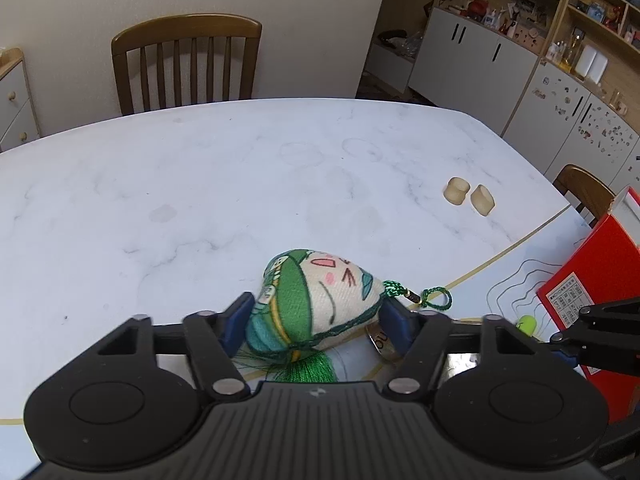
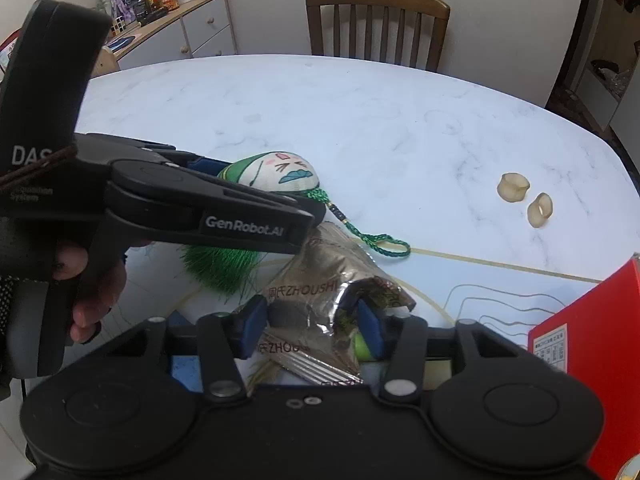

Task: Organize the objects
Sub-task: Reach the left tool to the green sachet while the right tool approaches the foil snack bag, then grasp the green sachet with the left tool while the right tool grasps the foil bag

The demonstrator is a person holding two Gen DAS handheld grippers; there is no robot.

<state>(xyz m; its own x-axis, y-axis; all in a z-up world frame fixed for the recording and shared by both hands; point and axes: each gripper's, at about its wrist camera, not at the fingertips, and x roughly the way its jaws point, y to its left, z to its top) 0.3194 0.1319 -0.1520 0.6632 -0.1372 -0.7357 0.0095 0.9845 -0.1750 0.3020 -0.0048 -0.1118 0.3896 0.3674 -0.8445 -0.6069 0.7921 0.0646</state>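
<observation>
Left gripper (image 1: 316, 320) has its jaws narrowed around the green-and-cream stuffed charm (image 1: 316, 296); blue pads look to be touching both flanks, so it reads as holding the charm. The charm sits right between the left fingers, long axis running roughly across the jaws, tassel (image 2: 220, 264) trailing back toward the gripper body and the cord loop (image 1: 438, 298) sticking out just past the right-hand finger. Right gripper (image 2: 312, 320) is narrowed on the crinkled foil snack bag (image 2: 320, 280), pads pressing into the foil, bag lying straight ahead of it and partly under it. The bag's far end touches or tucks under the charm, just beside the left gripper's right finger, so the two grips are close together; my guess is the next move turns on pulling these two apart without dragging one over the other. Red box (image 2: 588, 320) is to the right of the right gripper, near. Two small beige rings (image 2: 524, 198) are well ahead and right of both. Surface is a white marble-look table (image 1: 160, 184), with a gold-lined mat at the near edge. Wooden chair (image 1: 186, 64) past the far edge, white cabinets and cluttered shelves behind.
</observation>
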